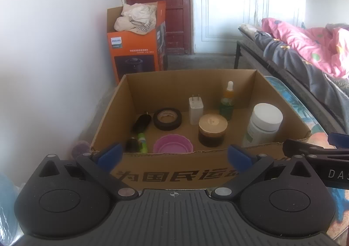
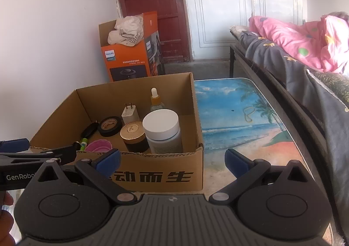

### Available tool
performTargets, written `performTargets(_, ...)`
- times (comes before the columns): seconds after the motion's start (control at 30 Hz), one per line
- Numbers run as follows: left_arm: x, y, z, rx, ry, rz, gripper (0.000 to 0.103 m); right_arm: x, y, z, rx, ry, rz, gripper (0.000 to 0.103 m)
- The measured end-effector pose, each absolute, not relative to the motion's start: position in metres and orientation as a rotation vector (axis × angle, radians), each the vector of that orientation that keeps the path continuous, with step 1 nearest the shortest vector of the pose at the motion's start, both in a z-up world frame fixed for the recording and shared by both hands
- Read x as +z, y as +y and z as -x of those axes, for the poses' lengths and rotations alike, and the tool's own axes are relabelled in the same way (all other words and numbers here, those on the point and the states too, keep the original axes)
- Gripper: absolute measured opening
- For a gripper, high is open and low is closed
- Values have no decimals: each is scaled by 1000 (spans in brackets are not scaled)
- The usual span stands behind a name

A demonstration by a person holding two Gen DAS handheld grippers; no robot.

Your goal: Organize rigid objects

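Both the left gripper (image 1: 173, 156) and right gripper (image 2: 172, 160) gape wide, empty, just short of the cardboard box (image 1: 174, 175); with everything apparently boxed, withdraw without nudging it.

We see a table (image 2: 240, 102) with a beach scene of palms and sea printed on its top. An open cardboard box (image 2: 165, 178) sits on its left part, and a rubber band (image 2: 248, 113) lies well apart to the right.

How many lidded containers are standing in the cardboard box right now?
3: a white-capped bottle at the right front, a gold-lidded jar mid-box, and a dropper bottle near the back wall. Smaller ones may be hidden.
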State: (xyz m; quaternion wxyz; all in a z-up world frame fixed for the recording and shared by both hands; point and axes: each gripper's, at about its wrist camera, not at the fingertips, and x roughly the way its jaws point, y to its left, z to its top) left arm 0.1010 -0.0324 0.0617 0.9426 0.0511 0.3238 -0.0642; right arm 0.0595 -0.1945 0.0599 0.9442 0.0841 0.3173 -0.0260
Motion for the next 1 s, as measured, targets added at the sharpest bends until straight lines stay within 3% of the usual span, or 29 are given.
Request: performTargets(1.0,62,-25,-105,-117,676,-100,103,61,-191,-65,-55,655,-135,103)
